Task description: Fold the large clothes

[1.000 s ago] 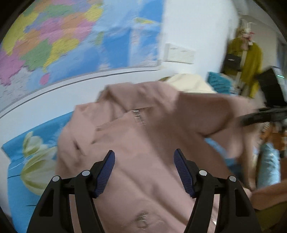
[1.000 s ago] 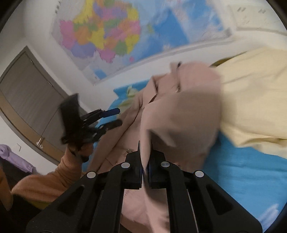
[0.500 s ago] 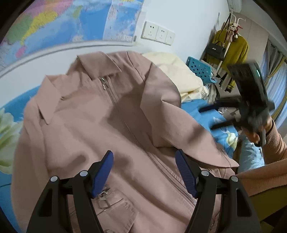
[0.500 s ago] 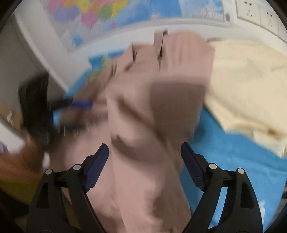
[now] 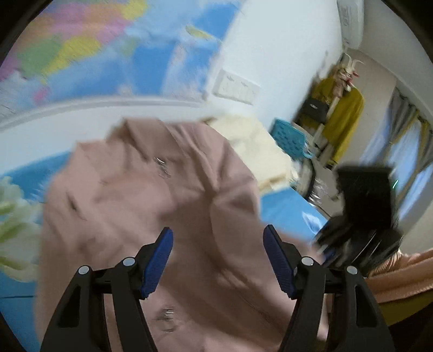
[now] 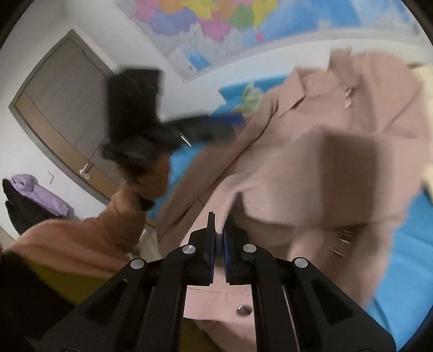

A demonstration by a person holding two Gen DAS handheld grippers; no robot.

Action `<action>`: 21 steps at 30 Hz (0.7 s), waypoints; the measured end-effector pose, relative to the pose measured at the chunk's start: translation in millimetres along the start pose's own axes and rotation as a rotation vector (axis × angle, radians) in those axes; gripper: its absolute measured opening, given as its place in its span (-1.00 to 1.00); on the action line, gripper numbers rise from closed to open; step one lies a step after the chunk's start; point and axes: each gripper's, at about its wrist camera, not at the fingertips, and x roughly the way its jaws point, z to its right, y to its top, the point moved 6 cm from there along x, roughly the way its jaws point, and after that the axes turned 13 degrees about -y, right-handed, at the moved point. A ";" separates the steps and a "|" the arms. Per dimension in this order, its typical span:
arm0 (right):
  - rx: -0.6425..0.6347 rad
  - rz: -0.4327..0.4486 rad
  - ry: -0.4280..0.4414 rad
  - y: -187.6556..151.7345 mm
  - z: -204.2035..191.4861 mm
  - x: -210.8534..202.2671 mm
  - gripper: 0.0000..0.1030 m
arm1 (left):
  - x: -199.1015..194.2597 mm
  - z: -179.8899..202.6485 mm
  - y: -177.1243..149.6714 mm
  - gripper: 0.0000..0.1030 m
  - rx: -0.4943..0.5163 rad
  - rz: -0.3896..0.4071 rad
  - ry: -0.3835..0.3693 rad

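Observation:
A dusty-pink zip jacket (image 5: 151,195) lies spread on the blue floral bed sheet (image 5: 286,208), collar toward the wall. My left gripper (image 5: 217,243) is open and empty above the jacket's front. My right gripper (image 6: 219,226) is shut on an edge of the pink jacket (image 6: 338,162) near its hem, with the cloth folded over and lifted. The left gripper also shows in the right wrist view (image 6: 224,121), blurred by motion. The right gripper shows in the left wrist view (image 5: 327,243), low beside the jacket.
A cream garment (image 5: 257,140) lies on the bed beyond the jacket. A map (image 6: 216,24) hangs on the wall. A blue basket (image 5: 292,138) and a coat rack with a yellow coat (image 5: 341,113) stand to the right. A door (image 6: 62,105) is at the left.
My right gripper has closed from open onto the jacket's edge. My left gripper stays open and has swung upward; both views are blurred by motion.

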 end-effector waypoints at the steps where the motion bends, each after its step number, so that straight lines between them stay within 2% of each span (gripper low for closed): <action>1: 0.006 -0.037 -0.005 1.2 2.1 19.9 -0.75 | -4.9 -3.0 -1.3 0.30 0.007 -0.005 0.045; 3: 0.027 -0.118 -0.062 -3.9 14.5 47.5 -0.32 | -2.9 -3.8 -11.6 0.30 0.001 -0.040 0.063; 6: -0.001 -0.119 -0.103 -5.2 24.6 42.2 -0.16 | 16.3 -4.0 -45.1 0.30 -0.044 -0.147 0.038; 8: -0.034 -0.051 -0.136 6.2 30.1 19.7 -0.04 | 29.0 -3.7 -65.4 0.30 -0.077 -0.196 -0.008; 9: -0.043 0.008 -0.175 14.6 36.5 1.2 0.09 | 40.7 -2.7 -78.9 0.30 -0.106 -0.228 -0.041; 11: -0.017 0.113 -0.293 32.6 60.0 -29.8 0.28 | 56.6 -0.2 -96.0 0.31 -0.149 -0.273 -0.107; 12: 0.018 0.163 -0.379 42.6 80.3 -44.4 0.30 | 62.8 1.1 -100.2 0.31 -0.160 -0.281 -0.126; 14: 0.086 0.188 -0.498 55.2 117.7 -53.9 0.30 | 72.7 3.9 -105.7 0.30 -0.174 -0.296 -0.156; 16: 0.142 0.181 -0.567 64.9 149.2 -50.3 0.31 | 80.8 6.0 -108.6 0.23 -0.188 -0.312 -0.174; 18: 0.185 0.154 -0.550 69.5 172.1 -37.0 0.26 | 83.3 3.2 -109.9 -0.40 -0.189 -0.334 -0.143; 19: 0.201 0.147 -0.536 70.4 179.0 -32.2 0.25 | 81.5 1.1 -110.3 -0.54 -0.187 -0.342 -0.123; 20: 0.204 0.137 -0.506 72.8 184.8 -25.6 0.00 | 79.6 -3.6 -108.6 -0.76 -0.183 -0.344 -0.105; 21: 0.201 0.117 -0.466 76.7 188.9 -20.2 -0.65 | 72.6 -9.3 -104.1 -0.84 -0.170 -0.331 -0.074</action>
